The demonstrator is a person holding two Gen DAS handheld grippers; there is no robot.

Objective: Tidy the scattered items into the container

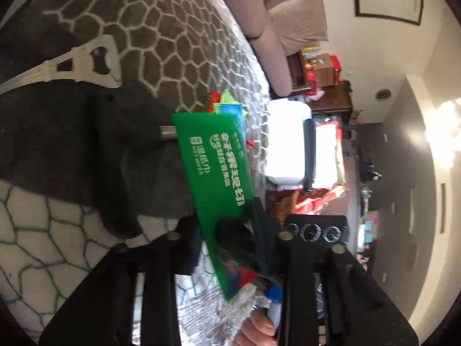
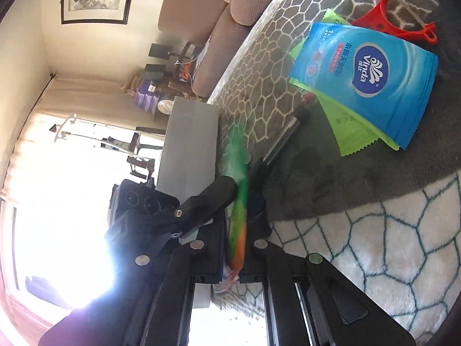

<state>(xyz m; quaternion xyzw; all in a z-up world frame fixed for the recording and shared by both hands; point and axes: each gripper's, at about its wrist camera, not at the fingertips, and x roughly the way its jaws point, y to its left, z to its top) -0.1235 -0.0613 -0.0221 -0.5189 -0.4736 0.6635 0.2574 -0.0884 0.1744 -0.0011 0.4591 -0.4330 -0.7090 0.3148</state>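
Observation:
My left gripper (image 1: 230,236) is shut on a green wet-wipes packet (image 1: 213,173), held up over the patterned rug. My right gripper (image 2: 239,210) is shut on the same green packet (image 2: 237,173), seen edge-on between its fingers. The other gripper's black body (image 2: 161,216) shows at left in the right wrist view. A blue Vinda wipes packet (image 2: 366,83) lies on a light green packet (image 2: 348,135) on the rug. A red peeler (image 2: 394,20) lies beyond them. An Eiffel-tower bottle opener (image 1: 72,66) lies on the rug at upper left. A white container (image 1: 288,141) stands beyond the rug's edge.
A sofa (image 1: 276,28) borders the rug's far side. A grey box (image 2: 187,144) stands by the rug's edge. A small metal object (image 1: 168,134) lies on the dark rug patch. Shelves with cartons (image 1: 319,72) stand by the wall.

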